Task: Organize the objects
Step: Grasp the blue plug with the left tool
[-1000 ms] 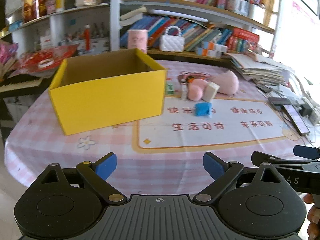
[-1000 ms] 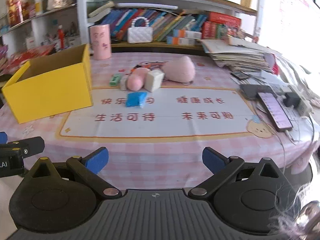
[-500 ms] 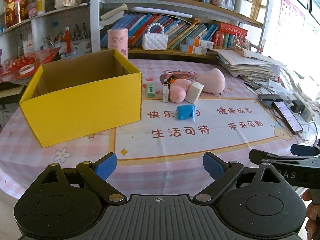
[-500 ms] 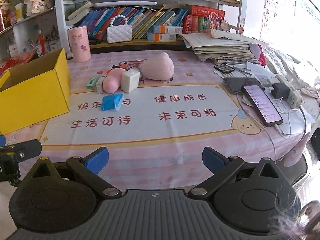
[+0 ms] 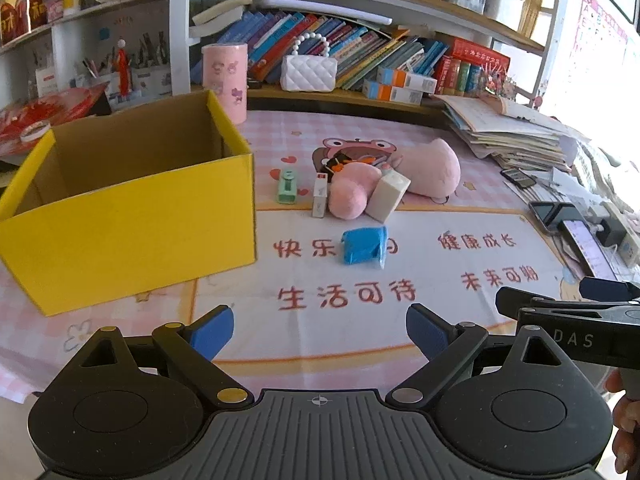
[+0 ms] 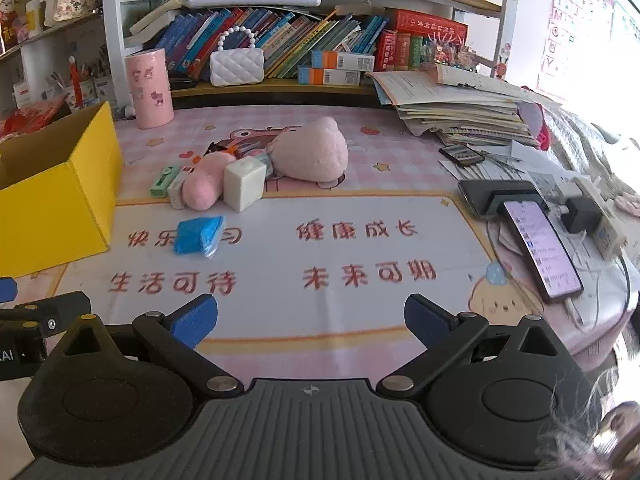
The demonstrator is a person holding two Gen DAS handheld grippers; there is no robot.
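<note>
An open yellow cardboard box (image 5: 132, 224) (image 6: 52, 212) stands on the left of the table, nothing visible inside it. To its right lie a blue packet (image 5: 364, 246) (image 6: 198, 234), a green stapler-like item (image 5: 287, 187) (image 6: 164, 181), a small white tube box (image 5: 319, 200), a pink plush (image 5: 428, 168) (image 6: 308, 154) and a white cube (image 5: 387, 196) (image 6: 244, 185). My left gripper (image 5: 320, 330) is open near the front edge, well short of them. My right gripper (image 6: 310, 316) is also open and holds nothing.
A phone (image 6: 540, 248) with chargers and cables lies at the right edge. A stack of papers (image 6: 460, 116) sits at the back right. A pink cylinder (image 5: 225, 80) and a white handbag (image 5: 308, 74) stand in front of the bookshelves.
Both grippers have moved forward and turned, so the box and the objects look closer and lie further right in the left wrist view. Both stay open.
</note>
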